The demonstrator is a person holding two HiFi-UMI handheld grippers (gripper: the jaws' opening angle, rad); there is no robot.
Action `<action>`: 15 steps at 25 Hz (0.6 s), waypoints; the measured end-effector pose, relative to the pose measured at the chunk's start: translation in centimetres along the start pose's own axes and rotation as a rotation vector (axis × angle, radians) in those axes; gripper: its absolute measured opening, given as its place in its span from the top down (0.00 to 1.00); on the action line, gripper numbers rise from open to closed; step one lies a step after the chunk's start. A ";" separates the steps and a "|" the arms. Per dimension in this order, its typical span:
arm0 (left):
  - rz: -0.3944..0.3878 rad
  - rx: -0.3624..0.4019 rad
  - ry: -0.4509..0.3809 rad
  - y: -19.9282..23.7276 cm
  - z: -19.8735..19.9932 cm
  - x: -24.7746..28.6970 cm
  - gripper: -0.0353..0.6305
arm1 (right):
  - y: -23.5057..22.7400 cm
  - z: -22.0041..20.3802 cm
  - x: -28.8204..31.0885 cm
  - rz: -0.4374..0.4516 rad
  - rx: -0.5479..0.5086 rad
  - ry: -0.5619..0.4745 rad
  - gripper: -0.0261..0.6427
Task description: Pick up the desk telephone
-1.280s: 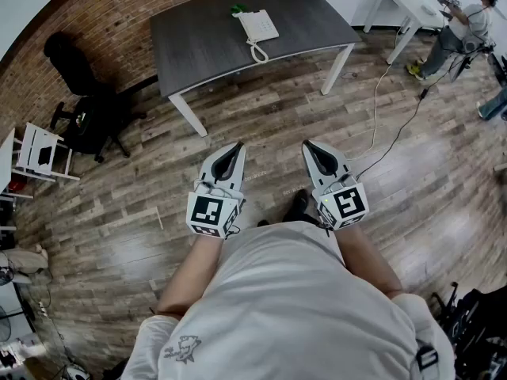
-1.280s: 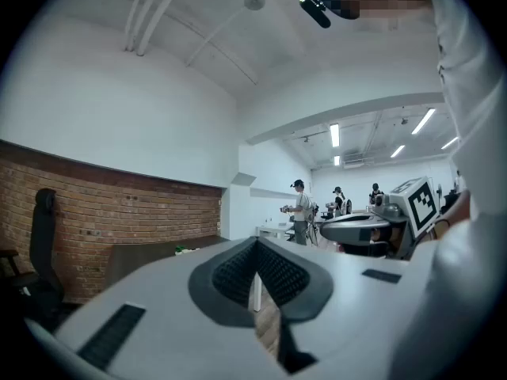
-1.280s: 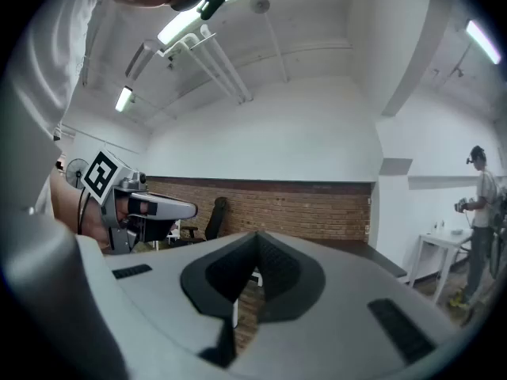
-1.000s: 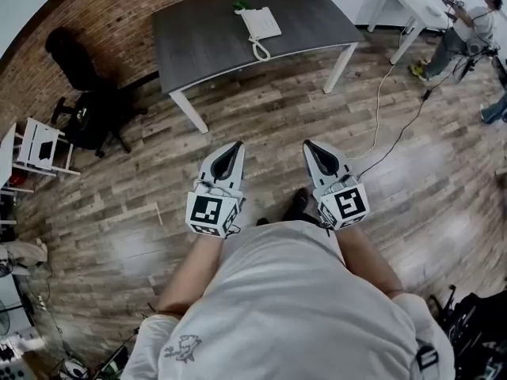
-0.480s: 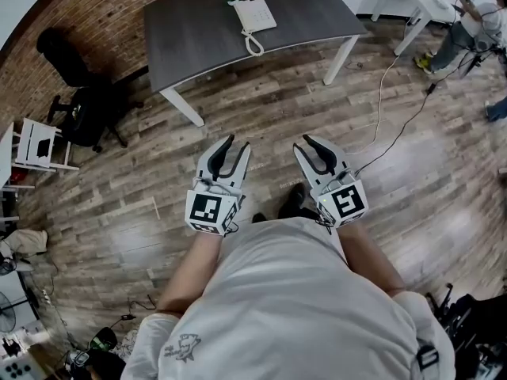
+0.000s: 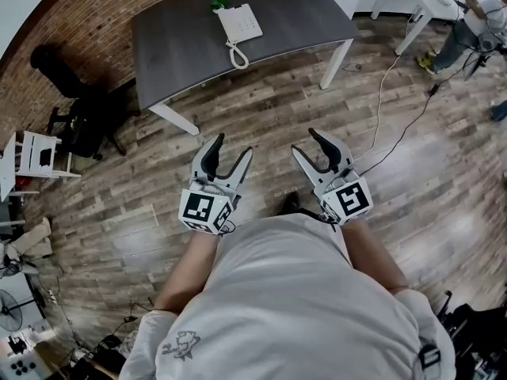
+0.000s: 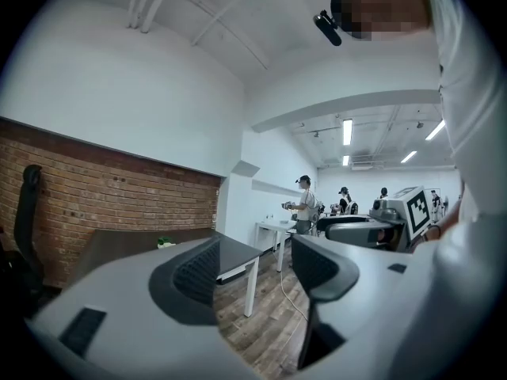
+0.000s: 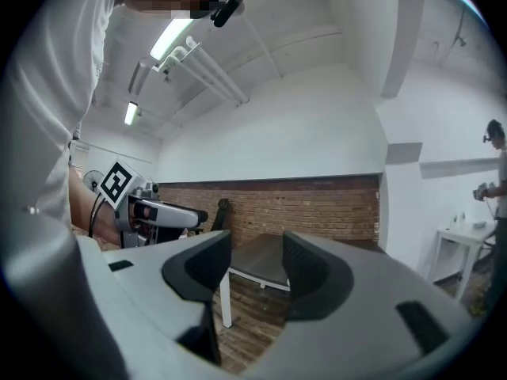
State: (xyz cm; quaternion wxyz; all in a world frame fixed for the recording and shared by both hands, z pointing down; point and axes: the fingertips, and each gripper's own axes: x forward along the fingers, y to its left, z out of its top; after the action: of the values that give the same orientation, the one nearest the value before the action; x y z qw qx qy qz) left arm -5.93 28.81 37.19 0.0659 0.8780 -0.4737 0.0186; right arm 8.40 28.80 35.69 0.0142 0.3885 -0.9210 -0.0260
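- The desk telephone (image 6: 238,24), white, is seen on the dark table (image 6: 174,54), near the middle of the tabletop's near long edge, with its cord looped close to that edge. A small green object (image 6: 219,5) lies just beside the telephone's far corner.
- The left gripper (image 6: 232,147) and the right gripper (image 6: 303,142) are held level over the wooden floor (image 6: 261,105), well apart from the table and pointed toward it.
- Both pairs of jaws are caught opening, already spread wide. Nothing is between either pair, and the table is framed far off in each gripper view.
- The task is judged to be at its very start: the telephone is untouched and nothing has been lifted. The approach to the table, the reach over its near edge, the grip and the lift are all left to be done.
- No brand or label can be read on the telephone, which is too small in the head view. The only print made out is the black-and-white square marker on each gripper's cube and a small figure low on the person's white shirt (image 6: 277,291), with no lettering legible.
- A black office chair (image 6: 75,93) is parked off the table's left end, and a cable (image 6: 379,93) is trailed across the floor off its right end.
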 end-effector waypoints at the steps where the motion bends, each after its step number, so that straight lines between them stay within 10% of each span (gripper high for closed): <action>1: -0.001 0.005 0.004 -0.4 0.1 0.9 0.50 | -1.1 0.1 -0.2 -0.001 0.000 -0.004 0.65; 15: 0.030 -0.002 0.026 -2.2 0.0 8.8 0.42 | -9.2 -1.3 -0.9 0.008 0.028 -0.011 0.65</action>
State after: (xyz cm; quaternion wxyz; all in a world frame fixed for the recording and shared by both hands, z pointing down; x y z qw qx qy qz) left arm 0.75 22.75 37.76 0.0727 0.8703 -0.4862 0.0304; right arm 15.67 23.01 36.45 0.0036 0.3846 -0.9229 -0.0151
